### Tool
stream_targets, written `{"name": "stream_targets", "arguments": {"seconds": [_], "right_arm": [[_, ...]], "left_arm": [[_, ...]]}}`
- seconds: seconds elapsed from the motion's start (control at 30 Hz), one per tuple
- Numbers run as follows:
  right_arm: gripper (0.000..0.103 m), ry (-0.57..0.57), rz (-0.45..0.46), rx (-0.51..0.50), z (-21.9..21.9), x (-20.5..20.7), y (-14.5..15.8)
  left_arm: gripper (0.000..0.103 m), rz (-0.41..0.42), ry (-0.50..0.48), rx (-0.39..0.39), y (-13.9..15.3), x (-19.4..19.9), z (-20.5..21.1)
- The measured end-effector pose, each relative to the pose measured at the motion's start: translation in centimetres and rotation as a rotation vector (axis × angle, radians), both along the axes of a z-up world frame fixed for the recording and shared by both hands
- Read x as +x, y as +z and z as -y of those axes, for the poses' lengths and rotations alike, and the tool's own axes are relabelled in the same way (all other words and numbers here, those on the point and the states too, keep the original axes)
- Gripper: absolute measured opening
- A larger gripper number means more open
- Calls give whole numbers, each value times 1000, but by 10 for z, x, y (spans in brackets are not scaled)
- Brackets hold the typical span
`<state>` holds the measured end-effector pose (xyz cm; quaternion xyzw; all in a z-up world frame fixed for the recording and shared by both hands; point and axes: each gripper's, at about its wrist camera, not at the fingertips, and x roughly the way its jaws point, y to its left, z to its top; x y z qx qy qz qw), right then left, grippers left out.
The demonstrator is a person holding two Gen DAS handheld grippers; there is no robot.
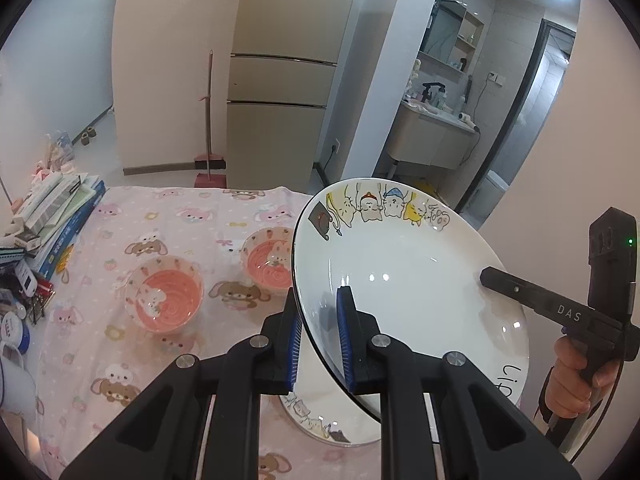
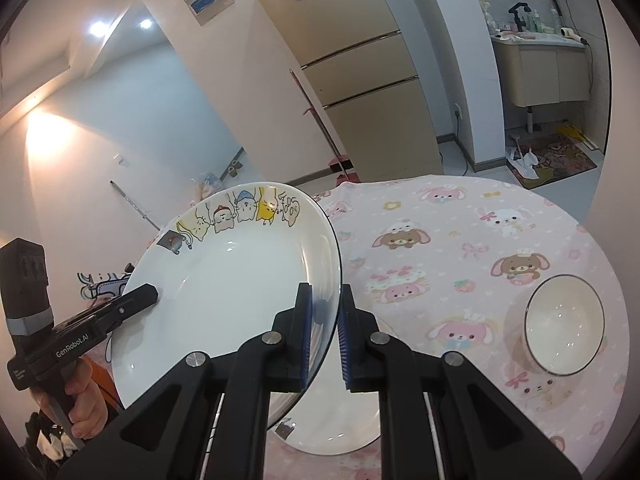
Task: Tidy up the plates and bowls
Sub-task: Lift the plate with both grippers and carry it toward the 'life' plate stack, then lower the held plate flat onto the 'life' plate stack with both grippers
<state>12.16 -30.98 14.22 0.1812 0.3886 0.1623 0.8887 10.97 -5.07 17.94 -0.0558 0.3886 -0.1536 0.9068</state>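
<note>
I am holding a glossy white ceramic plate with a thin dark rim and a row of cartoon cats painted along its far edge (image 1: 404, 276), lifted clear of the table and tilted steeply. My left gripper (image 1: 318, 338) is clamped on the plate's left edge, one blue ribbed pad on the face and the other behind the rim. My right gripper (image 2: 323, 338) grips the opposite edge the same way (from the left camera only its black finger lying on the plate's face shows, with my hand (image 1: 572, 372) wrapped round the handle below). Both grippers slant downward toward the table, and my left hand (image 2: 86, 404) shows low at the right camera's left edge.

Directly beneath the held plate, a second white plate with the same cartoon border (image 1: 340, 430) lies flat on the pink tablecloth printed with bunnies and bears (image 1: 160, 216). Two pink-lined bowls with carrot-patterned rims (image 1: 164, 296) stand well off to the left, and a plain white bowl with a dark rim (image 2: 564, 336) stands to the right.
</note>
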Motion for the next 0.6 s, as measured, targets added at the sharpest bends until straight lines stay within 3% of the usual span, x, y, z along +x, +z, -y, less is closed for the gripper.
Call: {"name": "stream_targets", "arguments": {"seconds": [0.23, 0.6], "right_arm": [[12, 16, 20, -12, -10, -19, 2], [12, 27, -9, -33, -13, -28, -20]], "left_arm": [[18, 6, -17, 18, -1, -19, -5], [18, -34, -54, 29, -39, -23, -9]]}}
